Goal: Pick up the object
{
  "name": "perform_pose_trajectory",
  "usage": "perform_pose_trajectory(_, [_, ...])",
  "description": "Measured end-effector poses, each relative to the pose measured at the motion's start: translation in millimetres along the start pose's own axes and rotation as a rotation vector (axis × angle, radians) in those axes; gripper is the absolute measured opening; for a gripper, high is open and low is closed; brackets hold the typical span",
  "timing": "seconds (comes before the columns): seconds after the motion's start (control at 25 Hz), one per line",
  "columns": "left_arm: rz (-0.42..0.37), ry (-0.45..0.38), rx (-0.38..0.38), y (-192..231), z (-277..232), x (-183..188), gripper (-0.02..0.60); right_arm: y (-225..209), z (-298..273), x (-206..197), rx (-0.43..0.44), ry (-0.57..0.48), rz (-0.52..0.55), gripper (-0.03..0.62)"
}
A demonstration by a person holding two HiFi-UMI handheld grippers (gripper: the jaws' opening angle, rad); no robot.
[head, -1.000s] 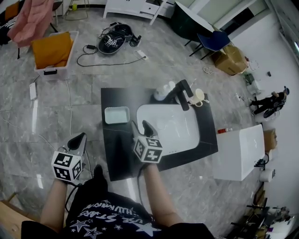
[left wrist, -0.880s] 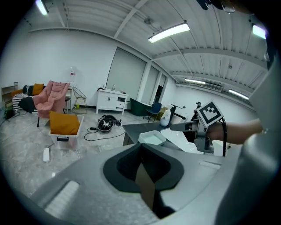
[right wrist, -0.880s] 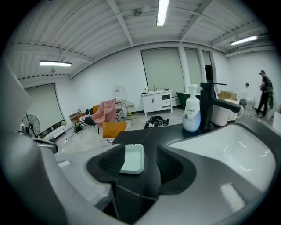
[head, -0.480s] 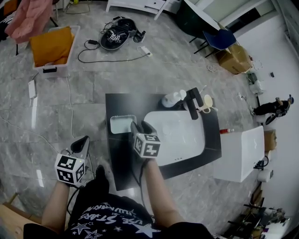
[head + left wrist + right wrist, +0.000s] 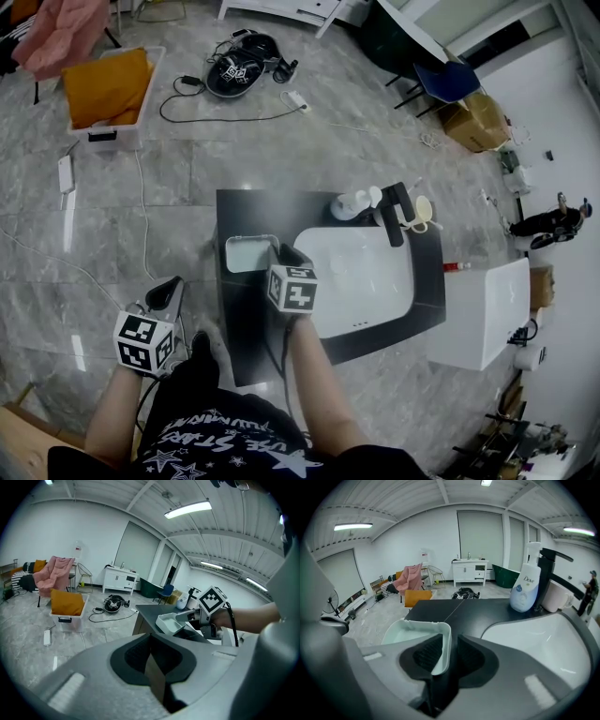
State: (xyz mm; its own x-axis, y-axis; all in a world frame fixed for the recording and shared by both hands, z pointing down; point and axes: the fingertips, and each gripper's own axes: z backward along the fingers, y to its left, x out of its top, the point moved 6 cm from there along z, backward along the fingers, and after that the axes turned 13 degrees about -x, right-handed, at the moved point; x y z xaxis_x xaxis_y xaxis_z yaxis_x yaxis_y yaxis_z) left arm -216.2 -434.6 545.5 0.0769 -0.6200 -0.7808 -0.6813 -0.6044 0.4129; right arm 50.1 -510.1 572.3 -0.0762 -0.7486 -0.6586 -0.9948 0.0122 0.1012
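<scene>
- The right claw [image 5: 281, 251] points steeply down at the black tabletop [image 5: 244, 328] and straddles the right-hand wall of the pale tray [image 5: 246, 253].
- In the right gripper view one pad sits inside the tray and the other outside it. The jaws have just been closing with the wall between them. A dark sliver of gap shows on the outer side, so the jaws are spread and do not yet pinch the wall.
- The tray rests flat on the tabletop, stretching ahead and to the left of this claw.
- Just right of this claw lies the white sink basin [image 5: 361, 277].
- Further ahead and to the right of this claw, a white soap bottle [image 5: 526, 585], a black faucet [image 5: 548, 569] and a cream cup [image 5: 555, 597] stand close together.
- The left claw [image 5: 167, 289] hangs over the floor [image 5: 112, 244], off the tabletop's left edge and well apart from the right claw. Its jaws are pressed together with nothing in them.
- Seen from the left claw, the tray lies ahead and to the right, with the right claw on it.
</scene>
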Motion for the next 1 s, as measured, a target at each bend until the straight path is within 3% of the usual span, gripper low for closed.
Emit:
perform_pose_trajectory(0.36, [0.008,0.012,0.014,1,3,-3,0.009,0,-4,1,-0.043,0.041,0.032,0.015])
perform_pose_trajectory(0.64, [-0.014,-0.003,0.037,-10,13,-4,0.009,-3,12,6,-0.051,0.001,-0.001,0.012])
perform_pose_trajectory(1.0, [-0.044,-0.021,0.047,-58,40,-12,0.009,-26,78,0,-0.038,-0.080,-0.070,0.012])
